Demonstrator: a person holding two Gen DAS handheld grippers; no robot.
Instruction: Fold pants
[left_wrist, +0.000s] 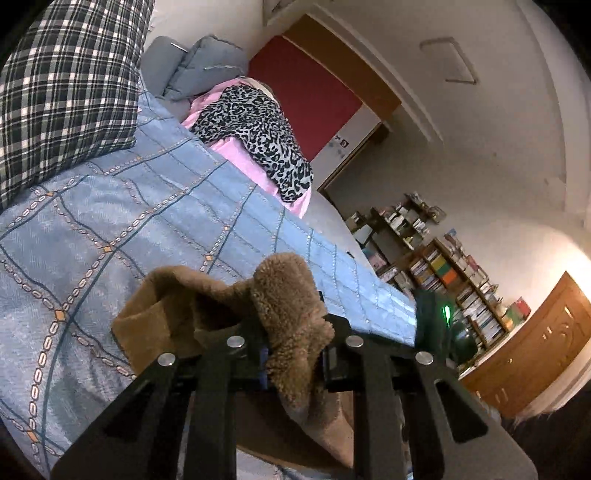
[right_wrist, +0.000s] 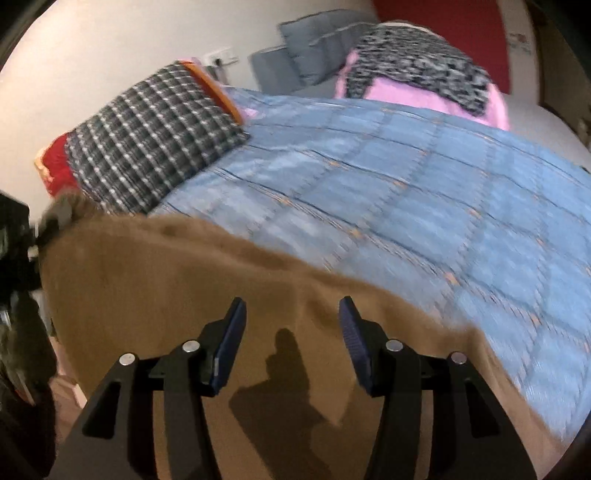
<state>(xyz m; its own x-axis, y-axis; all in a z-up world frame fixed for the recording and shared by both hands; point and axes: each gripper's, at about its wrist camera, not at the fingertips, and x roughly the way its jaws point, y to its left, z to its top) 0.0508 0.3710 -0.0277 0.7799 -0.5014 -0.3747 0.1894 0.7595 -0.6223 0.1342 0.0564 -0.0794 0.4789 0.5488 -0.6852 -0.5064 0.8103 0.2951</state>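
Pants (right_wrist: 192, 295): brown fleecy garment spread across the near part of the bed, one bunched end lifted off the cover.
Left tool (left_wrist: 291, 354): clenched on that bunched fleecy end of the pants, fabric spilling over both fingers.
Right tool (right_wrist: 291, 314): released, fingers spread apart, hovering just above the flat brown cloth with its shadow falling on it.
Bed cover (left_wrist: 122, 221): blue quilt with a chain-and-diamond grid, lying under the pants.
Plaid pillow (left_wrist: 70, 92): dark checked, at the head of the bed.
Leopard-print cloth (left_wrist: 255, 129): draped on a pink blanket (left_wrist: 240, 151) beyond the quilt.
Bookshelf (left_wrist: 454, 280): against the far wall.
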